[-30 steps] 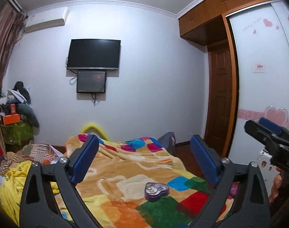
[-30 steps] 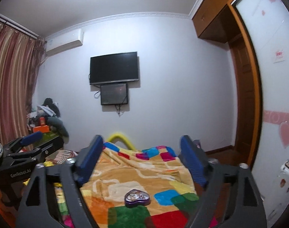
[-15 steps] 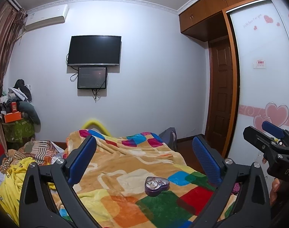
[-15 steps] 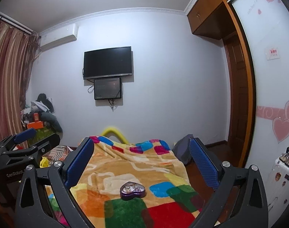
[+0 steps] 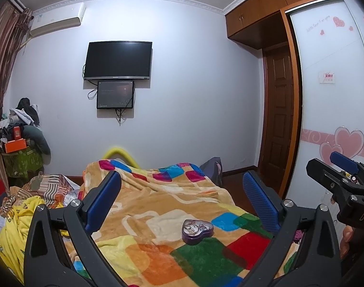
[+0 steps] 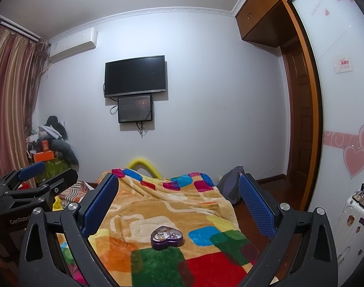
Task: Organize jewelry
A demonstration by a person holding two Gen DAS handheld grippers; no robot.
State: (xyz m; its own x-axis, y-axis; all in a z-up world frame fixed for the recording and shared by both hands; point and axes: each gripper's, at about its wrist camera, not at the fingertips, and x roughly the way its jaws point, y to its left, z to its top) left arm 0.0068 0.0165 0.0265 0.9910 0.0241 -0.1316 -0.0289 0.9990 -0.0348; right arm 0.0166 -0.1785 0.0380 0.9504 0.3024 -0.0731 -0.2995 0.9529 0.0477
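At the far left, striped reddish-brown curtains (image 6: 7, 100) hang in soft folds beside a heap of clothes and an orange box (image 5: 15, 144) stacked on a green-covered stand. Crumpled yellow and striped fabrics (image 5: 19, 212) lie bunched at the bed's left edge. On the smooth white wall a flat black television (image 5: 117, 60) is mounted, with a smaller dark screen (image 5: 115, 94) just beneath it and loose cables dangling.

The left gripper (image 5: 182, 198) hovers above the bed, its two black plastic arms spread wide and its ribbed blue rubber fingers (image 5: 103, 199) released, holding nothing. The bed is draped in a plush fleece blanket (image 5: 158, 198), tan with rounded squares of red, green, blue, orange and yellow. Resting on that blanket, between the fingers in both views and touching neither, sits the heart-shaped jewelry tin (image 5: 197, 230): glossy purple metal walls, lid off, small silvery pieces gathered inside, too small to tell apart.

The right gripper (image 6: 179, 197) is likewise spread apart and empty, its textured blue fingers (image 6: 256, 205) clear of the tin. Farther right stands a dark panelled wooden door (image 5: 276, 114) under orange-brown cabinets, then a glossy white wardrobe panel (image 5: 332, 95) decorated with pink hearts.
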